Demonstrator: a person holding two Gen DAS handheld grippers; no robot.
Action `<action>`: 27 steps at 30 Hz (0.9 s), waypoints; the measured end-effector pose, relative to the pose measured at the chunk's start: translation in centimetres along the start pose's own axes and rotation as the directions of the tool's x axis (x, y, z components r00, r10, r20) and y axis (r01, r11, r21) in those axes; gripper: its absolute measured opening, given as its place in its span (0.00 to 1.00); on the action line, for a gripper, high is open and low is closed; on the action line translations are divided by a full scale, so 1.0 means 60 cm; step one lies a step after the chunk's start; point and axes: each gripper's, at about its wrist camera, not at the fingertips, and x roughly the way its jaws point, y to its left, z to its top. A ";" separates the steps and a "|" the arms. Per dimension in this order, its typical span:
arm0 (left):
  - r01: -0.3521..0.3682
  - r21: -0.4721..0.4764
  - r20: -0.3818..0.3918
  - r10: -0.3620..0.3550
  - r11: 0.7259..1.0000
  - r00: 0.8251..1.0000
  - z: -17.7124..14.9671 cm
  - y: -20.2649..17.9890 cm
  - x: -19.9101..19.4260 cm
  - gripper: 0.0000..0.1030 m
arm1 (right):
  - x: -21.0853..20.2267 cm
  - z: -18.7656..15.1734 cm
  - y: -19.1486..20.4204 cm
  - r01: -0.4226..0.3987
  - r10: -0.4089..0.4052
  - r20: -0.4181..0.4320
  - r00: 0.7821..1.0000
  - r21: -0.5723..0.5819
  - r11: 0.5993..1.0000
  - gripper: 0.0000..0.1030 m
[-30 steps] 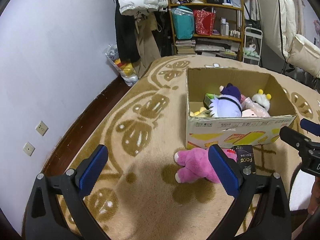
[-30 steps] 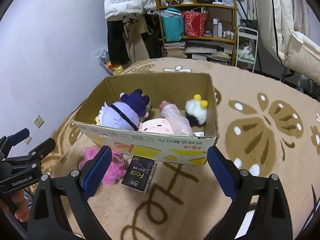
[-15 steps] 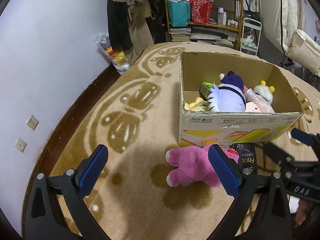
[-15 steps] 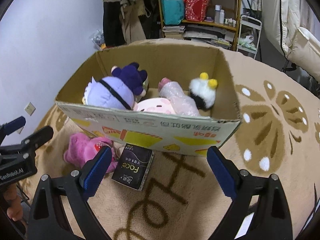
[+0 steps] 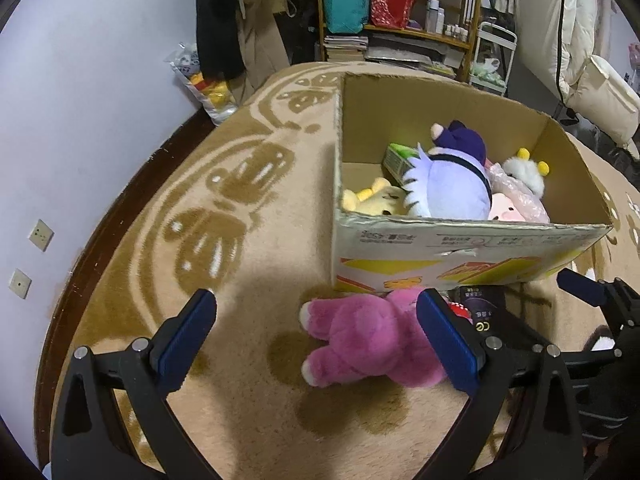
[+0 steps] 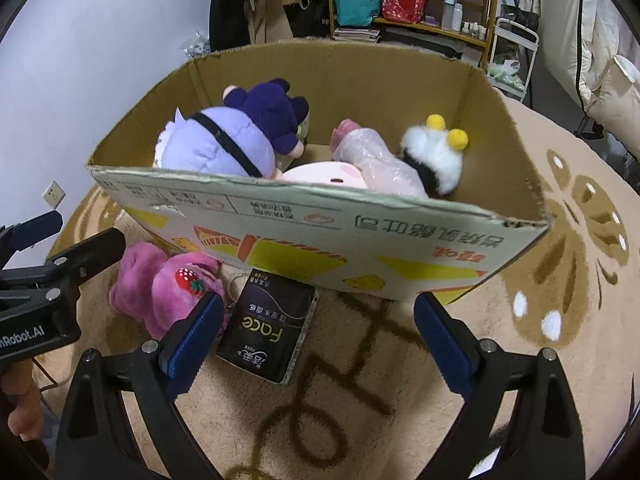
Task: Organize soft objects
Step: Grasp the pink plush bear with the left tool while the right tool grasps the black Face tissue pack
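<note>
The left gripper (image 5: 316, 336) and the right gripper (image 6: 318, 330) are both wide open, holding nothing. At two o'clock from the left gripper lies the pink plush (image 5: 368, 342), outside the cardboard box (image 5: 440, 240) — probably next to go in.

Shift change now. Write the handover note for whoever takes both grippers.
Left gripper: open, empty, above the rug beside the pink plush.
Right gripper: open, empty, over the black packet.
Cardboard box on the rug already holds the purple plush, yellow plush, white plush with yellow knobs and a wrapped pink one.
Left to do: the pink plush lies on the rug against the box front, not yet boxed. The packet lies next to it.
</note>
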 end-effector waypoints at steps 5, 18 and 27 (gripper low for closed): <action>-0.002 0.016 -0.025 0.003 1.000 1.000 -0.003 -0.007 0.016 0.97 | 0.013 -0.001 0.004 -0.004 0.004 -0.022 1.000 -0.006 1.000 0.97; -0.003 0.019 -0.084 0.005 1.000 0.996 -0.011 -0.006 0.059 0.97 | 0.049 -0.006 0.025 -0.012 0.009 -0.077 0.997 -0.036 0.999 0.97; 0.022 -0.026 -0.103 -0.025 0.999 0.994 -0.010 0.008 0.076 1.00 | 0.070 -0.013 0.037 -0.015 0.010 -0.105 0.994 -0.051 0.999 0.97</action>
